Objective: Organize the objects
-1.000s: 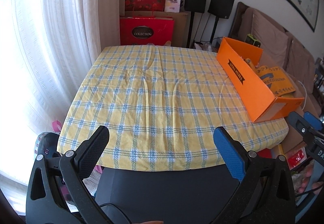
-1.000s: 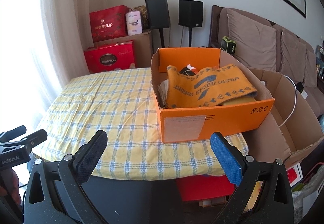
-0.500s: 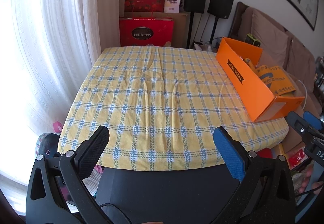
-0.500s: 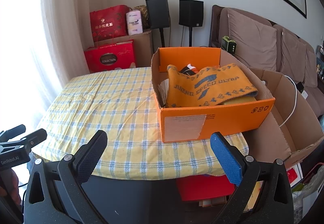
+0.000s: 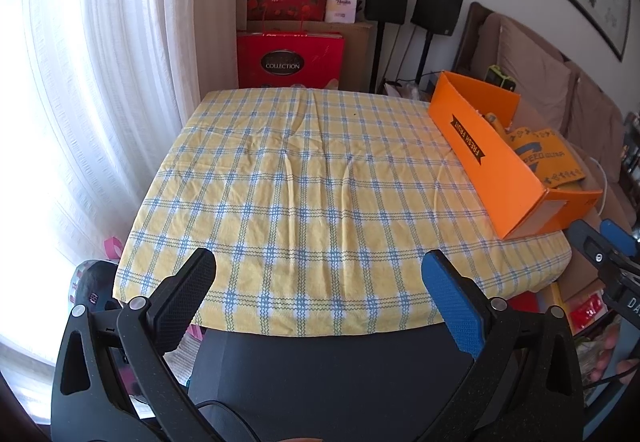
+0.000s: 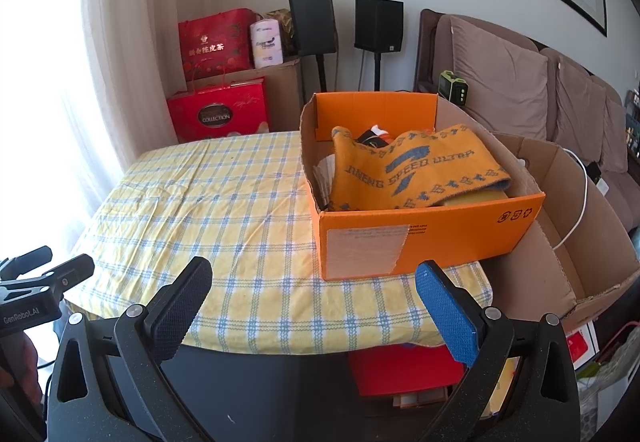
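Both grippers hover level before the near edge of the checked tablecloth (image 5: 304, 182), left gripper (image 5: 318, 282) and right gripper (image 6: 314, 290) spread wide, empty; orange box (image 6: 424, 238) just beyond the right

Checked tablecloth (image 5: 304, 178) lying bare across left and centre, giving open passage. Orange box (image 6: 420, 234) occupying right edge, brown carton (image 6: 560, 242) standing just beside it.

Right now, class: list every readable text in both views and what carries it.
"FRESH FRUIT": orange box side.
"JINENG SPEED ULTRA": orange towel.
"COLLECTION": lower red gift box.
"GenRobot.AI": left gripper body.
Box's white label, red bag's characters: unreadable.
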{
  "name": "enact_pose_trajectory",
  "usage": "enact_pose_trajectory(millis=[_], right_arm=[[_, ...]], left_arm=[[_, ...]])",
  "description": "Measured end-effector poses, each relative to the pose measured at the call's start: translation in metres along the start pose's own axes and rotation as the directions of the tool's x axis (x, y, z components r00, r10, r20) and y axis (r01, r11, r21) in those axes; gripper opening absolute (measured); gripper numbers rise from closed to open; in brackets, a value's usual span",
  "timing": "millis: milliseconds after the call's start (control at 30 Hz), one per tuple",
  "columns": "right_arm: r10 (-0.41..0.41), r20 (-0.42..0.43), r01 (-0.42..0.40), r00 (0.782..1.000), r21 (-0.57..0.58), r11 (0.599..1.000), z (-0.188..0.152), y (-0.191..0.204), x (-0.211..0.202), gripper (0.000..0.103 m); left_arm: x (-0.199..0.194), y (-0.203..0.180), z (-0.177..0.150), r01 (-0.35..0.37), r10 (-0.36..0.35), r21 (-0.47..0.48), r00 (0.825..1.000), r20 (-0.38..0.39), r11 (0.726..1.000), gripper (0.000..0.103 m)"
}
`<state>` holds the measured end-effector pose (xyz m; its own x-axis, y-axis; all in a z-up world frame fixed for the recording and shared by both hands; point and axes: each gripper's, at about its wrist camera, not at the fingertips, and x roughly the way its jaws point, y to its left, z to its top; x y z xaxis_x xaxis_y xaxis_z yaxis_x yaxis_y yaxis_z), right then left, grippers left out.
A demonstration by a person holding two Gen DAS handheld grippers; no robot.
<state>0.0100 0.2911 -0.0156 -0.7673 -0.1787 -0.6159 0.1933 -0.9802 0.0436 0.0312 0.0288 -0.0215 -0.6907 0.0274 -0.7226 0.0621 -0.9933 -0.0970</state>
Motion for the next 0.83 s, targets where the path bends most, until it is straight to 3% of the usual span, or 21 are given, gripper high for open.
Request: enact_pose_trajectory(millis=[833], right_arm=[[0.001,-0.001,-0.001,1.000,-0.002,1.000,-0.0001,0.0009,0.0000,0.103]], left_arm=[[0.0011,0.0013,-0.0014,-0.006,0.006,0.003,1.000,-0.001,1.000,0.103]])
